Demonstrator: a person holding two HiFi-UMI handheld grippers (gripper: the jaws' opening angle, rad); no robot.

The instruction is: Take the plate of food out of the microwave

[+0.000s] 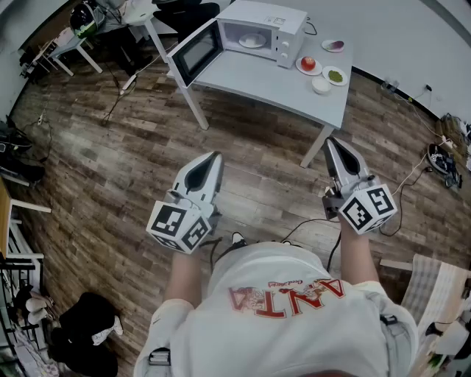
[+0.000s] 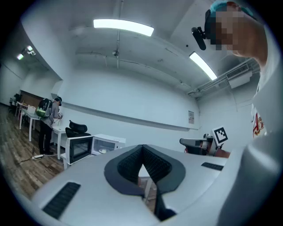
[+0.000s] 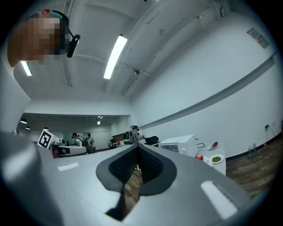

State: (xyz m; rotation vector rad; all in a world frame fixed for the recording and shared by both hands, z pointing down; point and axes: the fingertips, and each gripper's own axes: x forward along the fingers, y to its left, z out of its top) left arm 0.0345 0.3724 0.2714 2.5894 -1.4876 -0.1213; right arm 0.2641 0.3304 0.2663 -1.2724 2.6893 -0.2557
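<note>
Grey left tongs and right tongs are both clenched, empty, well apart from the microwave.

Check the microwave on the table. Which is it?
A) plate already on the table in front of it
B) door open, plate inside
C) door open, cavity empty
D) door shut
B: the microwave has its door swung open to the left in the head view, and a white plate sits in the cavity.
</note>
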